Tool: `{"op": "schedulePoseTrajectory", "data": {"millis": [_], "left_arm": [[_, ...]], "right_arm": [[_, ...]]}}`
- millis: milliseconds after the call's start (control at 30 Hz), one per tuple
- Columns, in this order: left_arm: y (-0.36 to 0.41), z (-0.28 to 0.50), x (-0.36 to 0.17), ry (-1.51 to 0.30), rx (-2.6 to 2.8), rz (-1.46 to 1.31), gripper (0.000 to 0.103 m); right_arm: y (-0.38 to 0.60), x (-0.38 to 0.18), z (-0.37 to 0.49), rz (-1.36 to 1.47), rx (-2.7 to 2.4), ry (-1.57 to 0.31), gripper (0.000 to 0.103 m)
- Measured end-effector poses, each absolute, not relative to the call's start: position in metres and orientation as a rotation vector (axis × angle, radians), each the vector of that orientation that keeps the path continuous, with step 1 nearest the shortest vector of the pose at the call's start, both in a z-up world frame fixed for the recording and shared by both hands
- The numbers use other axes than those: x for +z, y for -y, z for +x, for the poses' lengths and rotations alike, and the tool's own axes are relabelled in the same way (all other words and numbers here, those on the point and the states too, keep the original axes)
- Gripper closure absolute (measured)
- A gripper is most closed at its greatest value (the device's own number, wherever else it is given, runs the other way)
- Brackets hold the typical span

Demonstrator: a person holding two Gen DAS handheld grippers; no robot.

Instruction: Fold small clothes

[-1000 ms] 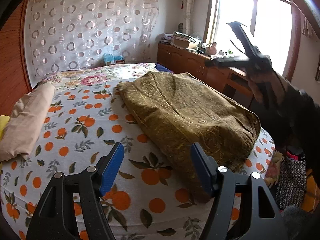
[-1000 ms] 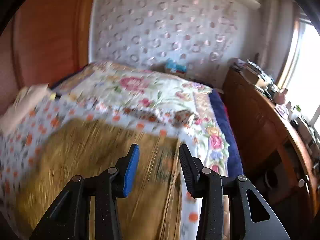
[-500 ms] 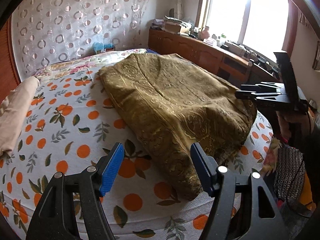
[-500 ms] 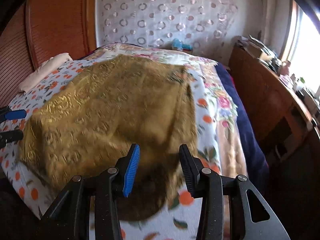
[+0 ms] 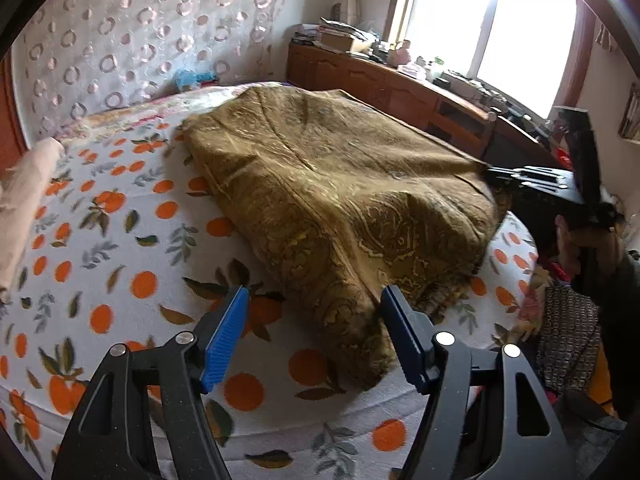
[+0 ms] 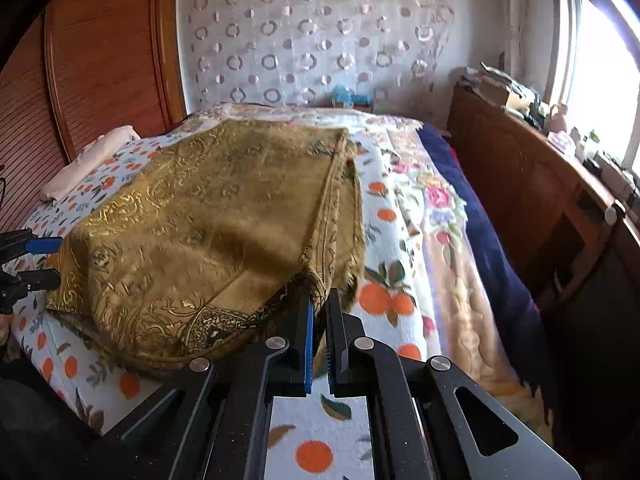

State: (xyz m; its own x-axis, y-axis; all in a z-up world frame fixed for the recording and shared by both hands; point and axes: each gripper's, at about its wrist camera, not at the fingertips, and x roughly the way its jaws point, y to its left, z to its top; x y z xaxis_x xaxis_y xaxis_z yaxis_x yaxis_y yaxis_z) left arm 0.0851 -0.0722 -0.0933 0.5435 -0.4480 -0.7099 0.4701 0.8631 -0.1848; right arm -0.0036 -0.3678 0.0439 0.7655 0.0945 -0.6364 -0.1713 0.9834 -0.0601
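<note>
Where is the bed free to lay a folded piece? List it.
Free: orange-print sheet between the gold cloth and the beige roll; the floral strip between cloth and wooden cabinet. Crowded: the cabinet top and the bed's middle under the cloth.

In the right wrist view the left hand-held gripper [image 6: 30, 258] is cut by the picture's left edge, only its finger ends showing beside the gold cloth [image 6: 208, 232]. The clutter on the sideboard [image 5: 400, 80] under the window is too small and glare-washed to name. The beige pillow [image 5: 24, 204] runs off the left edge. The cloth's underside and lower layers stay hidden.
</note>
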Motion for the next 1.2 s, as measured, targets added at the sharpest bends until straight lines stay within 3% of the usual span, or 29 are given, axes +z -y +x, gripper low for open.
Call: {"op": "schedulePoseTrajectory", "data": {"millis": [167,233,267,533,633,700,767,1200], "left_arm": [[0.076,0.085,-0.096,-0.866,-0.579,0.025,0.064],[0.077,0.083,-0.098,-0.885,-0.591,0.030,0.093],[0.078,0.082,-0.097,-0.887,-0.598,0.035,0.097],[0.067,0.065,-0.075,-0.831,-0.631,0.003,0.099],[0.066,0.066,-0.068,-0.804,-0.639,-0.015,0.099],[0.066,0.068,-0.060,-0.784,-0.646,-0.033,0.100],[0.067,0.071,-0.051,-0.761,-0.653,-0.033,0.101],[0.082,0.109,0.001,-0.619,-0.649,-0.065,0.101]], "right_arm": [[0.366,0.047,-0.007,-0.138,0.124,-0.683,0.098],[0.364,0.048,-0.006,-0.135,0.125,-0.685,0.098],[0.359,0.047,-0.004,-0.137,0.127,-0.687,0.098],[0.341,0.044,0.010,-0.169,0.111,-0.686,0.094],[0.334,0.047,0.009,-0.177,0.106,-0.661,0.073],[0.329,0.051,0.005,-0.167,0.117,-0.641,0.045],[0.324,0.054,-0.002,-0.154,0.147,-0.620,0.039],[0.270,0.053,-0.037,-0.186,0.347,-0.595,0.035]]}}
